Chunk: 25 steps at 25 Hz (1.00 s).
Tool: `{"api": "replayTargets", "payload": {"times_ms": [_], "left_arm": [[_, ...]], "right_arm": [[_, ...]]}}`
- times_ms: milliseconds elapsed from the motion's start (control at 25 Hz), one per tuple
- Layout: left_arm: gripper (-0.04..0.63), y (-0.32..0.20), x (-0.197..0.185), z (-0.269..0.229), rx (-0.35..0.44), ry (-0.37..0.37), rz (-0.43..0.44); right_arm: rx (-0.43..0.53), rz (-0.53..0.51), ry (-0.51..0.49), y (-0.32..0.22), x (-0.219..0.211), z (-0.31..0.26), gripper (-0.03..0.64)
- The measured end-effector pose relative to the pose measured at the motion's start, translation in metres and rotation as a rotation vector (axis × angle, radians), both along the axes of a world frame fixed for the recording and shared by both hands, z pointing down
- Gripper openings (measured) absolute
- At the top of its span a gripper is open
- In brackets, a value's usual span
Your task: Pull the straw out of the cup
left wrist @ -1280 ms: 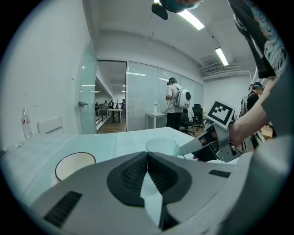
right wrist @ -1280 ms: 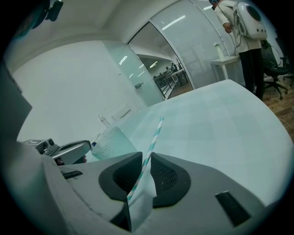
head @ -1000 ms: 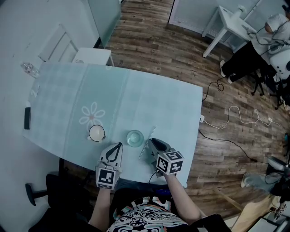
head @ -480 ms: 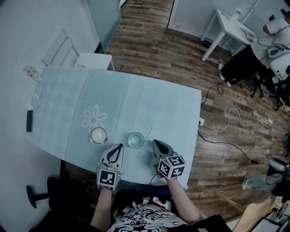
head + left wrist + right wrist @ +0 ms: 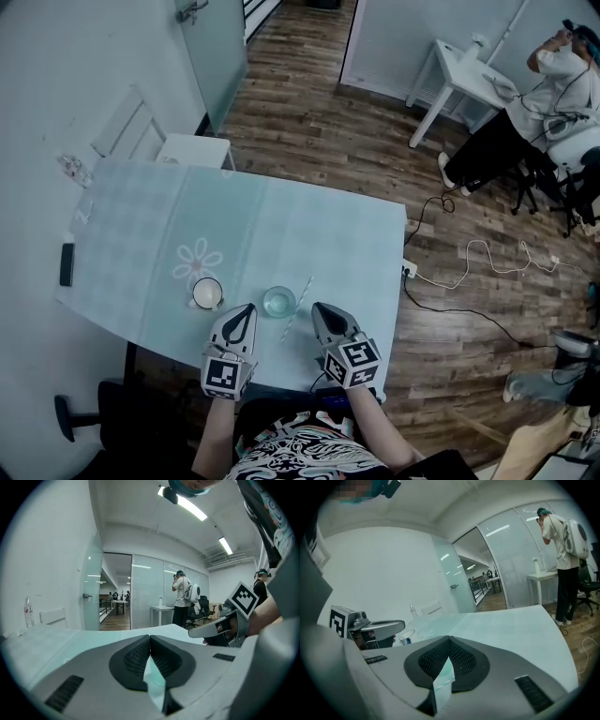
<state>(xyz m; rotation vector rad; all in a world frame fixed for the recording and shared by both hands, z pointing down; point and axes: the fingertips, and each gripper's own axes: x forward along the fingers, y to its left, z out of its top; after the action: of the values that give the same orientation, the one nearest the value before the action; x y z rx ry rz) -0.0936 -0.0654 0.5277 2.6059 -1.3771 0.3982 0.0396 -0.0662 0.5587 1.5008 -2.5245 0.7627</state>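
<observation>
A clear glass cup (image 5: 279, 301) stands near the table's front edge. The thin white straw (image 5: 298, 305) lies flat on the table just right of it, outside the cup. My left gripper (image 5: 247, 307) is shut and holds nothing, its tip just left of the cup. My right gripper (image 5: 315, 307) is also shut and holds nothing, a little right of the straw. In the left gripper view the jaws (image 5: 150, 637) meet at the tips, and the cup (image 5: 157, 679) shows through the gap below. In the right gripper view the jaws (image 5: 449, 638) are closed.
A white mug (image 5: 206, 293) stands left of the cup, also seen as the mug (image 5: 407, 636). A dark phone (image 5: 67, 263) and a small bottle (image 5: 75, 169) lie at the table's (image 5: 309, 225) left end. A white chair (image 5: 131, 122) is behind it. A person (image 5: 525, 112) works at the far right.
The right gripper has drawn back toward the near edge, away from the straw, which stays lying beside the cup. The left gripper has hardly moved. The head view has shifted slightly.
</observation>
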Motion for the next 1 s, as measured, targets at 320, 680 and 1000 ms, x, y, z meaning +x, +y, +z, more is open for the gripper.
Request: {"api": "replayTargets", "payload": {"times_ms": [320,680,1000], "left_arm": [[0.015,-0.006,0.006,-0.026,0.063,0.023,-0.011],[0.015,0.002,0.02,-0.05,0.08,0.052,0.052],[0.015,0.002,0.016,-0.054,0.102,0.032,0.002]], "right_arm": [[0.166,0.018,0.009,-0.006,0.006,-0.059,0.025],[0.266,0.01,0.128,-0.003,0.007,-0.079,0.021],[0.306,0.017,0.149,0.0,0.013,-0.091,0.018]]}}
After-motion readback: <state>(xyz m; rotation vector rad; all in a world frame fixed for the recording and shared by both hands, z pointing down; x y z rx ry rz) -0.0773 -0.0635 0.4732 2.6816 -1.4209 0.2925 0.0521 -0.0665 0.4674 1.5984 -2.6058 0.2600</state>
